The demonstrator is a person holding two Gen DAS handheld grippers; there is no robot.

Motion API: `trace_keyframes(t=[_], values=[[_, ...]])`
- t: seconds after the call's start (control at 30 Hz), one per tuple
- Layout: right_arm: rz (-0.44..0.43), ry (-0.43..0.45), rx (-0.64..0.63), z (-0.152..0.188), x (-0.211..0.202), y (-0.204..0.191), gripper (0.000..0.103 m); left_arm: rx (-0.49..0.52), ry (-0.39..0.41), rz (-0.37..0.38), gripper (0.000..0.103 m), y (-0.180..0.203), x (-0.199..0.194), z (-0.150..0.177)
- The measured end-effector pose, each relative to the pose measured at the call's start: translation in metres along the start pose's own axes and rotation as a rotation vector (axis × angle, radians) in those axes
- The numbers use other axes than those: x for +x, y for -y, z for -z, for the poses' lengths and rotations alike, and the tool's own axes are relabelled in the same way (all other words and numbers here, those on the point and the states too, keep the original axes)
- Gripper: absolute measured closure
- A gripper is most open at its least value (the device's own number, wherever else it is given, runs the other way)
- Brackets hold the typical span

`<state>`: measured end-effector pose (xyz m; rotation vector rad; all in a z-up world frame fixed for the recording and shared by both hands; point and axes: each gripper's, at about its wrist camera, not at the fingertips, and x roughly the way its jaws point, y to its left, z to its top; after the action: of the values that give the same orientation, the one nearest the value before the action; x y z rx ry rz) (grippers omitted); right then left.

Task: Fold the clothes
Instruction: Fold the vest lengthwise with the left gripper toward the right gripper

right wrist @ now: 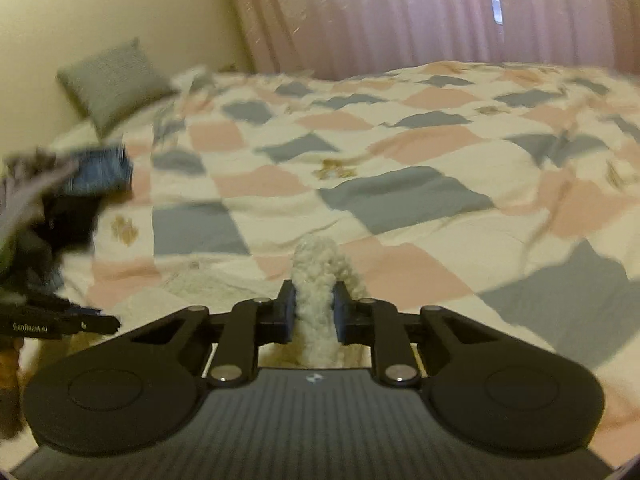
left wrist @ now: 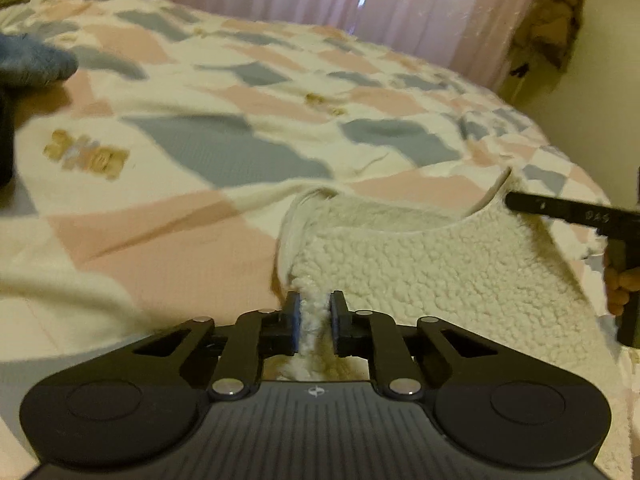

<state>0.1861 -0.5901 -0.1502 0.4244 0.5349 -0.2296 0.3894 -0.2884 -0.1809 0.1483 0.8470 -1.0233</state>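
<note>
A cream fleece garment (left wrist: 420,256) lies spread on the checked bedspread (left wrist: 200,152), its neckline facing away from me. My left gripper (left wrist: 314,318) is shut on the garment's left edge, fleece pinched between the pads. My right gripper (right wrist: 314,312) is shut on a bunched fold of the same fleece (right wrist: 316,276), which sticks up between the fingers. The right gripper's body (left wrist: 576,212) shows at the right edge of the left wrist view, at the garment's far side. The left gripper's body (right wrist: 60,322) shows at the left edge of the right wrist view.
A pile of dark and blue clothes (right wrist: 60,196) lies on the bed at the left, also seen in the left wrist view (left wrist: 32,60). A grey cushion (right wrist: 112,80) leans on the wall. Pink curtains (right wrist: 400,20) hang behind the bed.
</note>
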Motion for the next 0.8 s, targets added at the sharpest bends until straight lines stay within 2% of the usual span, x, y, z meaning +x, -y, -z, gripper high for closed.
trace_keyframes(t=[0.1,0.13,0.17,0.2,0.27,0.3,0.37,0.4,0.43,0.5,0.53,0.6,0.7,0.73,0.8], values=[[-0.001,0.023,0.153,0.009,-0.014,0.033,0.085,0.046,0.065,0.033,0.09,0.014,-0.005,-0.007],[0.025,0.005,0.182,0.013,-0.012,0.04,0.079,0.054,0.071,0.034,0.09,0.018,-0.003,-0.01],[0.059,-0.022,0.197,0.017,-0.009,0.046,0.073,0.067,0.045,0.009,0.09,0.021,0.007,-0.01],[0.108,-0.06,0.179,0.019,-0.004,0.048,0.058,0.08,0.014,-0.019,0.089,0.024,0.017,-0.01],[0.157,-0.058,0.154,0.02,-0.005,0.048,0.057,0.106,-0.047,-0.076,0.087,0.03,0.039,-0.009],[0.173,-0.006,0.156,0.018,-0.013,0.045,0.058,0.116,-0.047,-0.089,0.085,0.033,0.041,-0.007],[0.201,0.096,0.144,0.015,-0.03,0.038,0.064,0.126,-0.033,-0.105,0.084,0.036,0.039,-0.003],[0.205,0.137,0.088,0.013,-0.035,0.029,0.071,0.124,-0.021,-0.109,0.082,0.037,0.036,-0.003],[0.191,0.156,0.03,0.012,-0.037,0.019,0.084,0.108,-0.011,-0.105,0.081,0.035,0.032,-0.003],[0.117,0.124,-0.074,0.015,-0.029,0.002,0.096,0.063,0.006,-0.1,0.083,0.03,0.024,-0.005],[0.097,0.097,-0.112,0.017,-0.022,-0.004,0.101,0.061,0.01,-0.098,0.09,0.029,0.024,-0.006],[0.134,0.022,-0.137,0.025,-0.001,-0.006,0.101,0.061,0.015,-0.095,0.093,0.029,0.023,-0.007],[0.191,-0.075,-0.031,0.037,0.023,0.014,0.103,0.121,-0.069,-0.14,0.088,0.034,0.046,-0.006],[0.18,-0.077,0.005,0.04,0.024,0.019,0.103,0.133,-0.073,-0.153,0.084,0.035,0.05,-0.007],[0.179,-0.06,0.026,0.04,0.016,0.018,0.103,0.12,-0.047,-0.145,0.084,0.034,0.04,-0.012]])
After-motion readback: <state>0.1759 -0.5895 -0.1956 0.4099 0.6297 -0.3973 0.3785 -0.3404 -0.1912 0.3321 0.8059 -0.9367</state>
